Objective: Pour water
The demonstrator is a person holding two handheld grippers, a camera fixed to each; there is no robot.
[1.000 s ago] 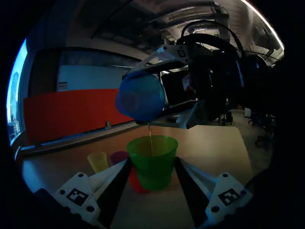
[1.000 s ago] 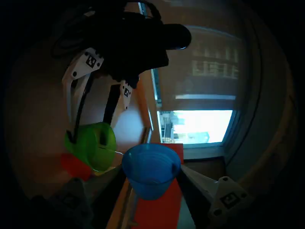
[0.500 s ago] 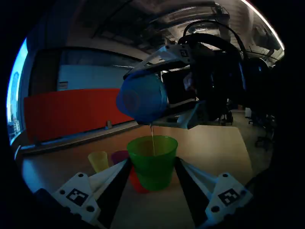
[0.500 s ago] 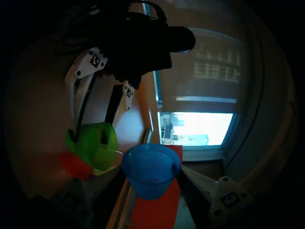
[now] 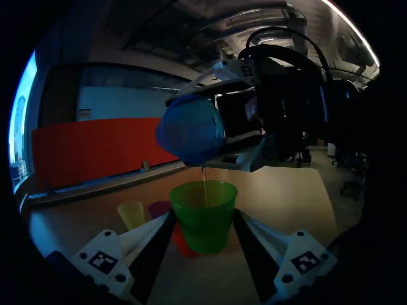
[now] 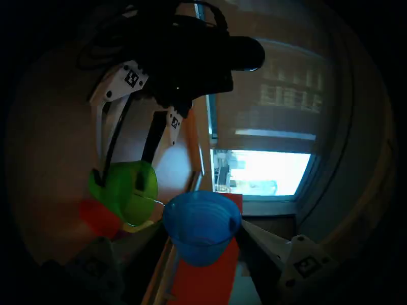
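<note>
Overhead, tipped blue cup, clear of green cup

Green cup: translucent green, plain. Blue cup: solid blue, with faint rings inside in the right gripper view. Water stream: thin, pale amber. Yellow cup, purple cup, red cup: each one flat colour, no print. Table: light tan, unpatterned. Left gripper: white, black pads, black-and-white square markers. Right gripper: white, same marker type, black housing. Wall panel: red-orange, with a pale blue-grey band above. Window: bright bluish white.
</note>
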